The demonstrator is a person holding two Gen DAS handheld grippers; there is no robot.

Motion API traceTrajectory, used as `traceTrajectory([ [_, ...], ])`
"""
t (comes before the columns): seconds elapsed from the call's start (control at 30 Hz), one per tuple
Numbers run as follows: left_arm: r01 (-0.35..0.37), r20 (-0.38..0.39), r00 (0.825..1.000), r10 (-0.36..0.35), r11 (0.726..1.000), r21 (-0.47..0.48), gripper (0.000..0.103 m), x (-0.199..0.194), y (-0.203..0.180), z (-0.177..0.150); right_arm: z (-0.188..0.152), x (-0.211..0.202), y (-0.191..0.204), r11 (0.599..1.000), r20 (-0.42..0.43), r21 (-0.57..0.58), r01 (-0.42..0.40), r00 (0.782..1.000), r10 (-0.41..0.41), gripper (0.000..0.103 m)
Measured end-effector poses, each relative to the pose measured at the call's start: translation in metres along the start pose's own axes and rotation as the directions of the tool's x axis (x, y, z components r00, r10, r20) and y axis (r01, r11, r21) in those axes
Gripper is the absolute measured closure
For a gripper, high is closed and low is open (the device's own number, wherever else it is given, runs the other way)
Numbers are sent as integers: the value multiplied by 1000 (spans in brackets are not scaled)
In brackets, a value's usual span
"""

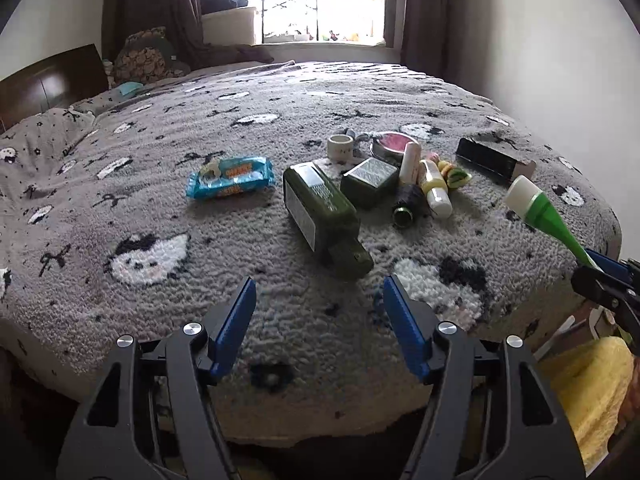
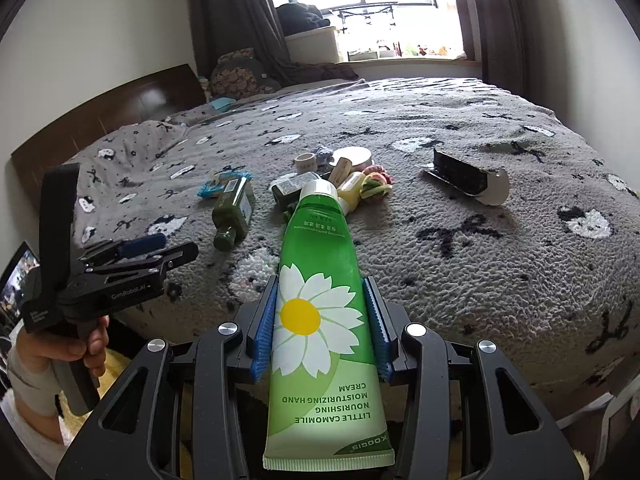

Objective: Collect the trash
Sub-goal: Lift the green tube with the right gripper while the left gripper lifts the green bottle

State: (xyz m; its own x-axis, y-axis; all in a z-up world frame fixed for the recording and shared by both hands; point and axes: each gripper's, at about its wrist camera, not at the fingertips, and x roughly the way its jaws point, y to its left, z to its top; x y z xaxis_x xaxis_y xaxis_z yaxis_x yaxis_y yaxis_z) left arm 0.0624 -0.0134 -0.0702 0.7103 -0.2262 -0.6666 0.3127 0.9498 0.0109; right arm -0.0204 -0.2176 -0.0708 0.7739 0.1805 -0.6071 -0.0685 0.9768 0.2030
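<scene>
Two grippers were in view, and I had the right gripper (image 2: 320, 320) clamped on the green hand cream tube (image 2: 320, 300), its blue pads pressing the tube's sides across the daisy print, white cap pointing away toward the bed. From the left wrist camera that same tube (image 1: 536, 208) stuck out over the bed's right edge, held by its flat end. My left gripper (image 1: 318, 304) hung spread wide and holding nothing above the grey patterned blanket (image 1: 160, 184), just short of the dark green bottle (image 1: 320, 212) lying on its side, neck toward me. Beyond it sat a blue wipes packet (image 1: 230, 178) to the left, a green box (image 1: 370, 180), a small yellow bottle (image 1: 436, 188) and a roll of tape (image 1: 340, 146) bunched together, with a black box (image 1: 490, 160) well apart to the right.
</scene>
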Motion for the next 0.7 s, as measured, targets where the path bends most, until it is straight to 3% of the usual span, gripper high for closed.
traceTrajectory([
  [0.17, -42, 0, 999, 42, 999, -27, 41, 27, -5, 29, -2, -3, -15, 999, 8, 39, 26, 1000, -27, 61],
  [0.5, -101, -115, 989, 90, 990, -96, 41, 93, -12, 54, -4, -2, -28, 997, 3, 68, 24, 1000, -25, 61],
  [0.57, -95, -133, 988, 81, 990, -104, 49, 100, -9, 55, -5, -2, -28, 997, 1, 71, 24, 1000, -24, 61],
  [0.63, -94, -153, 985, 78, 990, -104, 70, 104, -6, 55, -5, -2, -28, 997, 0, 72, 25, 1000, -25, 61],
  [0.7, -81, -156, 986, 64, 991, -104, 72, 104, -2, 54, -5, -2, -28, 997, 0, 72, 26, 1000, -26, 61],
])
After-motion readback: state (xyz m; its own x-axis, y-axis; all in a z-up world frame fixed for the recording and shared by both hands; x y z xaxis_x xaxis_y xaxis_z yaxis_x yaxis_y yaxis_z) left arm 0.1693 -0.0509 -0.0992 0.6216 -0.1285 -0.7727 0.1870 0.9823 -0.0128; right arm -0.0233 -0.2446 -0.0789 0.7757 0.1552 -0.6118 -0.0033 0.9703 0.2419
